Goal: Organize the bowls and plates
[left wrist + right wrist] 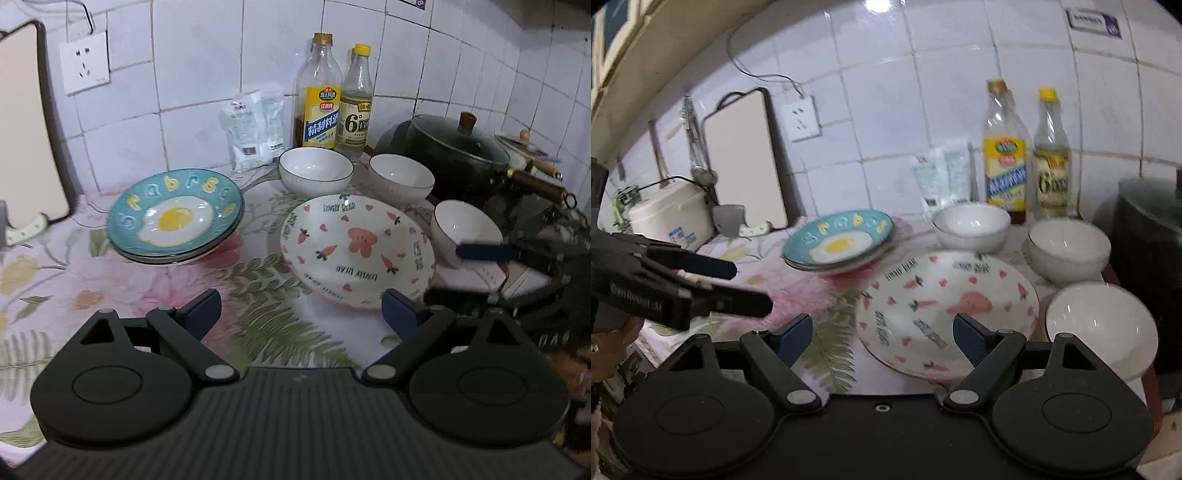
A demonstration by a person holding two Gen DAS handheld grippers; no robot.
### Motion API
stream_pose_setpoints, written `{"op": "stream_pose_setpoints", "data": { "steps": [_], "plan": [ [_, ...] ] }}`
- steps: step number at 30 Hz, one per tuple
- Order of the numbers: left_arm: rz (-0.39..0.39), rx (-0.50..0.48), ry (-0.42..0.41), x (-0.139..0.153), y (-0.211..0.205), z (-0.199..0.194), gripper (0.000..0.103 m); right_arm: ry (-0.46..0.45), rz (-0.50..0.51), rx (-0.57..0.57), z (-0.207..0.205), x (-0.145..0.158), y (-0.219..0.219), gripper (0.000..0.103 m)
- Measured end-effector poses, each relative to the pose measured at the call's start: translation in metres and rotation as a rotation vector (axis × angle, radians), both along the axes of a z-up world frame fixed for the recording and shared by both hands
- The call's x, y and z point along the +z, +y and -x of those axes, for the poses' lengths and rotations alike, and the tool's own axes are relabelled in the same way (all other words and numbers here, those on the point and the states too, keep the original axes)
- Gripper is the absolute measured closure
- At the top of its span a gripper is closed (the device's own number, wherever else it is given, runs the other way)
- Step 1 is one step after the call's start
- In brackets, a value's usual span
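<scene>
White glazed, dark-rimmed and showing nothing inside, three bowls sit around the bear plate (pixel 356 251), which serves as the landmark: bowl one (pixel 316 170) behind it toward the tiled wall, bowl two (pixel 402 178) behind it and to the right, bowl three (pixel 467 230) just beside its right edge. The bear plate is white with pink hearts, orange carrots, a pink bear face in the middle and "LOVELY BEAR" lettering round the rim; it holds no food. To its left, apart from it, lies the egg plate (pixel 175 216), teal with a fried-egg picture and raised letters, stacked on at least one more plate of like shape. All rest on the counter (pixel 55 288), covered by a floral cloth. Behind bowl one stand two bottles: the yellow-label bottle (pixel 320 99) with a little dark liquid at the bottom, and the clear bottle (pixel 356 107) with pale liquid to about the label's height. A white packet (pixel 255 129) leans on the wall left of them. A lidded black pot (pixel 458 151) stands right of bowl two. The left tongs (pixel 301 314) are spread wide and hold nothing, in front of the bear plate's near-left edge. The right tongs (pixel 882 334) are likewise spread and hold nothing, over the plate's near rim.
</scene>
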State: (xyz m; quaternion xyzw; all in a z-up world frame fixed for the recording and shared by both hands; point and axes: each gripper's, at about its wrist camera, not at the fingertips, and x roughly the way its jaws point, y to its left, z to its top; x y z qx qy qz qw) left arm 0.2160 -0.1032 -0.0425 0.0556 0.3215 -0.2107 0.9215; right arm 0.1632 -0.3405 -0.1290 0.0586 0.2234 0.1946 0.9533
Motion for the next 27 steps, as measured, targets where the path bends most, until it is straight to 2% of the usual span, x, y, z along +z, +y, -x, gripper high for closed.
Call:
{"op": "stream_pose_setpoints", "data": {
  "steps": [5,16,21,23,25,27],
  "plan": [
    [0.079,0.002,0.030,-0.017,-0.008,-0.025,0.008,0.045,-0.033,-0.043,-0.010,-0.021,-0.007,0.017],
    [0.085,0.043,0.052,-0.053,-0.029,-0.066,0.010,0.153,-0.076,-0.121,-0.036,-0.053,-0.025,0.017],
    [0.033,0.084,0.042,-0.069,-0.045,-0.088,0.013,0.185,-0.094,-0.163,-0.056,-0.064,-0.027,0.017],
    [0.035,0.090,0.058,-0.075,-0.048,-0.096,0.020,0.187,-0.121,-0.185,-0.062,-0.069,-0.029,0.017],
    [0.047,0.096,0.092,-0.081,-0.049,-0.102,0.038,0.172,-0.141,-0.201,-0.065,-0.072,-0.030,0.017],
    [0.062,0.112,0.117,-0.086,-0.048,-0.108,0.049,0.143,-0.156,-0.202,-0.065,-0.075,-0.027,0.017]
  ]
}}
